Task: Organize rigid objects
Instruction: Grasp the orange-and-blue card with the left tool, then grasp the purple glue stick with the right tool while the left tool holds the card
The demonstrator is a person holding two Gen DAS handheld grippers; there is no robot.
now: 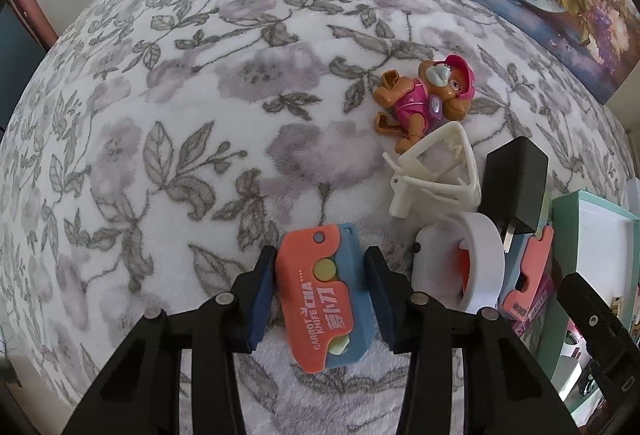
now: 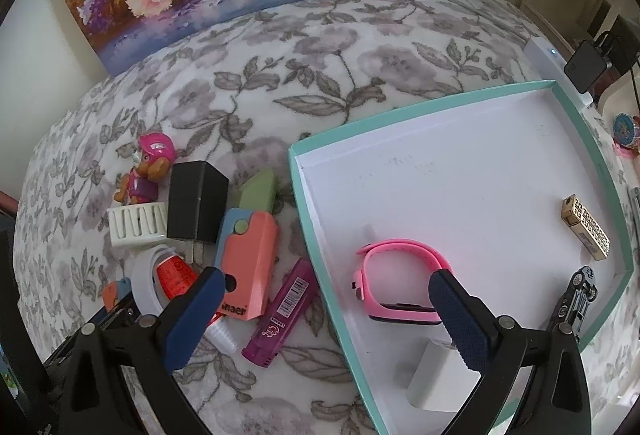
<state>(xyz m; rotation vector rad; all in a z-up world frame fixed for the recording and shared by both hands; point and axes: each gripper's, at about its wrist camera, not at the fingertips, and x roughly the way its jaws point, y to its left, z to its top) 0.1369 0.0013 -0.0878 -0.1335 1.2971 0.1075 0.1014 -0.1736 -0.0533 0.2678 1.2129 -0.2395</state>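
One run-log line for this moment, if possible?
left gripper: around orange-and-blue plastic carrot knife | right gripper: open above teal-rimmed cardboard box

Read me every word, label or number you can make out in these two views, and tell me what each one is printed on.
"CARROT KNIFE", plus Chinese characters: on the orange-and-blue plastic toy knife between the left claw's pads.
"naer", start hidden: on the second orange-and-blue toy knife beside the teal cardboard box.
Barcode digits and script logo: on the purple plastic tube, too small to read.
Print on the red label inside the white tape ring: blurred.

Right claw [image 2: 324, 299] open over teal box [image 2: 440, 99] edge; pink watch [image 2: 394, 275] inside.
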